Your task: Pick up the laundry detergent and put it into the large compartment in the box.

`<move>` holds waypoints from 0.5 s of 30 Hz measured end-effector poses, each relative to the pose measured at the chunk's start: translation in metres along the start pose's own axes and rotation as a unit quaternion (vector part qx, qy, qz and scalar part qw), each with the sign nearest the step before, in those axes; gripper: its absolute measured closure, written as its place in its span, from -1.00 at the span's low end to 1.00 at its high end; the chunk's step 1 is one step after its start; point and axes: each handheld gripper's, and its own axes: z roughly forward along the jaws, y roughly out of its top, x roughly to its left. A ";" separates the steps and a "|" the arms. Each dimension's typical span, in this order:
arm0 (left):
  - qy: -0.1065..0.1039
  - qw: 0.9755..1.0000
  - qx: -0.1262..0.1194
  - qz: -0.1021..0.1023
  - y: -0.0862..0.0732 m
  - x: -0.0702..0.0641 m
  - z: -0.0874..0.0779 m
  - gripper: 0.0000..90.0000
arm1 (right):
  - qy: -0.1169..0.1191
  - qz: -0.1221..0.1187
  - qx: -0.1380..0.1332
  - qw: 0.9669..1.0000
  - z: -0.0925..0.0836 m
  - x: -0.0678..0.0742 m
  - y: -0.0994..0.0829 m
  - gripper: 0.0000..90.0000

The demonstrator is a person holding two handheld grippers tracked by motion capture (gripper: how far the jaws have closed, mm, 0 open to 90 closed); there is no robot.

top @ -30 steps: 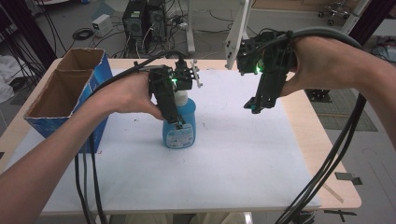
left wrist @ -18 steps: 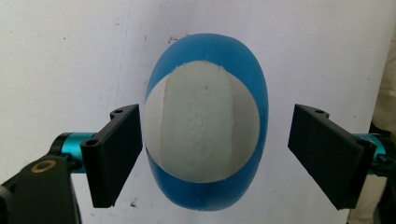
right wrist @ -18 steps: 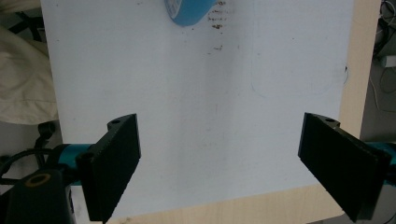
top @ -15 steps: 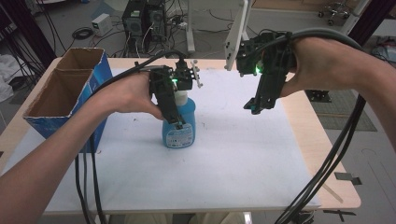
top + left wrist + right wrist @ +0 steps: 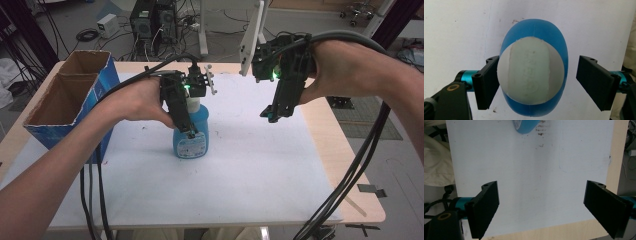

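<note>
I am looking down at the worktop (image 5: 310, 150) with its white sheet. The blue bottle (image 5: 190, 132) is standing upright on the sheet, near the middle and a bit to the left. It has a white cap (image 5: 530, 73) on top.

My left gripper (image 5: 184, 117) is pointing down over the bottle. In the left gripper view, its fingers (image 5: 486, 83) are sitting on both sides of the cap. They have just been closing in, with the cap between them. One finger is right against the cap's edge, or almost. The other finger is standing apart from it, with a gap I can see. So the fingers are not squeezing the bottle.

My right gripper (image 5: 272, 112) is hanging in the air over the right part of the sheet, well apart from the bottle. Its fingers (image 5: 485, 207) are spread wide with nothing between them. In the right gripper view, I am seeing the white sheet below and a bit of the bottle at the top edge.

A box (image 5: 60, 107) with two open parts is standing at the left edge of the worktop.
</note>
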 end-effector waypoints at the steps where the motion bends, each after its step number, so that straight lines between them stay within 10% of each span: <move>1: 0.000 1.000 0.000 -0.001 0.000 0.000 0.000 -0.50 | 0.000 -0.001 0.000 1.000 0.000 0.000 0.000 -0.73; 15: 0.000 1.000 0.005 0.001 0.000 0.001 0.001 -0.43 | 0.000 0.000 0.002 1.000 0.000 0.000 0.000 -0.73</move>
